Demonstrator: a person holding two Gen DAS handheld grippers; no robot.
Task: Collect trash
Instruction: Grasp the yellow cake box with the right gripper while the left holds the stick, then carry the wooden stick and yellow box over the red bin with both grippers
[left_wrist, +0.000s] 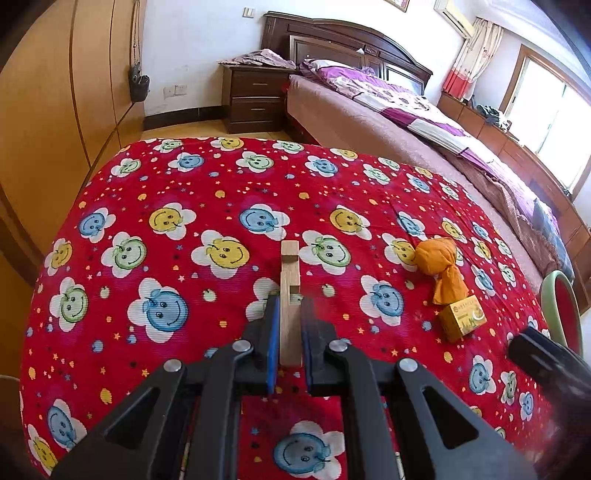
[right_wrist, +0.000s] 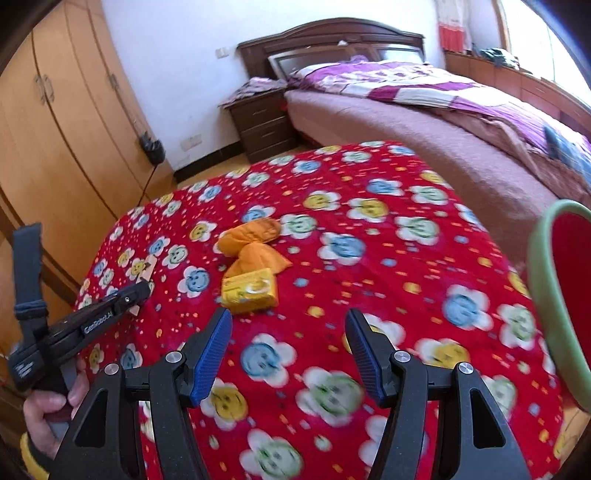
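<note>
My left gripper (left_wrist: 289, 308) is shut on a notched wooden block (left_wrist: 289, 295) and holds it over the red smiley-flower cloth (left_wrist: 184, 295). The block also shows in the right wrist view (right_wrist: 146, 273), sticking out past the left gripper (right_wrist: 142, 291). An orange knotted bag (left_wrist: 439, 264) and a small yellow box (left_wrist: 461, 319) lie on the cloth to the right; they also show in the right wrist view, the bag (right_wrist: 255, 242) behind the box (right_wrist: 249, 290). My right gripper (right_wrist: 288, 332) is open and empty, just short of the box.
A red bin with a green rim (right_wrist: 554, 295) stands at the cloth's right edge, also in the left wrist view (left_wrist: 561, 306). Behind are a bed (left_wrist: 388, 122), a dark nightstand (left_wrist: 255, 99) and wooden wardrobes (left_wrist: 55, 110) on the left.
</note>
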